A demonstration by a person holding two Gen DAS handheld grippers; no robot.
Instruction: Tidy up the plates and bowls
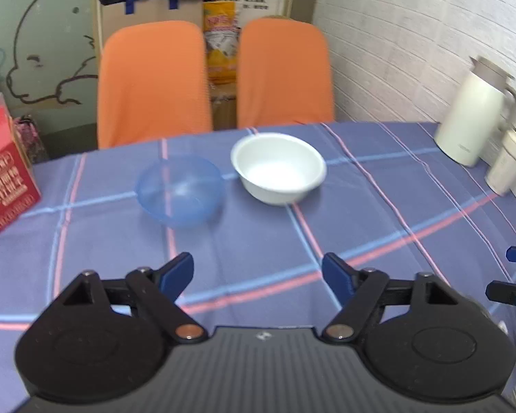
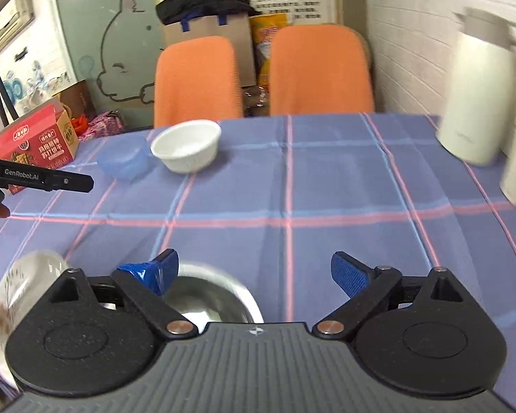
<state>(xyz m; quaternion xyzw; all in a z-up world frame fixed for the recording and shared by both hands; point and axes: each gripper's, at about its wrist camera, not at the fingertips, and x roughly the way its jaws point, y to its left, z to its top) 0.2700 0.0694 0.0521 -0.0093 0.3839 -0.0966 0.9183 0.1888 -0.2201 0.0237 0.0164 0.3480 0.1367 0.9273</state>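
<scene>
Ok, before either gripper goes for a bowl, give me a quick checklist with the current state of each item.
1. Left gripper open and empty: ok.
2. Right gripper open and empty: ok, nothing sits between its fingers, though blue wrap covers one fingertip.
3. Blue bowl and white bowl upright and apart on the tablecloth: ok.
4. Path from the left gripper to those two bowls free: ok, only bare cloth lies between.
5. Metal bowl below the right gripper clear to grasp: cannot tell, the gripper body hides much of it.
6. Glass bowl beside it empty: cannot tell, blurred and partly hidden.
</scene>
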